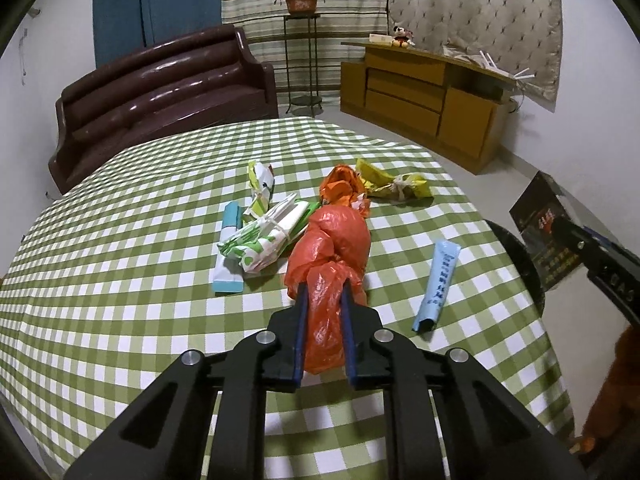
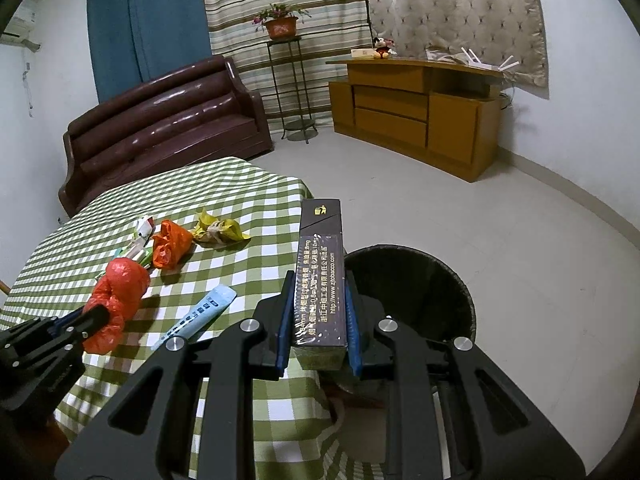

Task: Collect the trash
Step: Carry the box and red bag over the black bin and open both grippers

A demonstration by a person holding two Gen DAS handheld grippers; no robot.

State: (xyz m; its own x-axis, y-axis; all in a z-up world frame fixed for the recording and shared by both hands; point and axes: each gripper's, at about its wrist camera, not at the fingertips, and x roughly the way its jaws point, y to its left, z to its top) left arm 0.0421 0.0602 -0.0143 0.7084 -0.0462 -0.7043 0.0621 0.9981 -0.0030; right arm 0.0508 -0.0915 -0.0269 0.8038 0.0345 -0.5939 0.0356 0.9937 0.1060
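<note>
I have the left gripper pinched on the red bag and the right gripper clamping the dark carton above the bin; next I'd release the carton, then carry the bag over.

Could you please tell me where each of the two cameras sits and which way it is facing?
Left wrist view: sits on the left gripper, looking down across the green checked tablecloth; its jaws pinch the knotted red plastic bag; the right gripper shows at the right edge.
Right wrist view: sits on the right gripper, beyond the table's edge above the black waste bin; its jaws clamp a dark cigarette carton; the left gripper shows lower left.
Shared: red bag, light blue tube, brown sofa.
</note>
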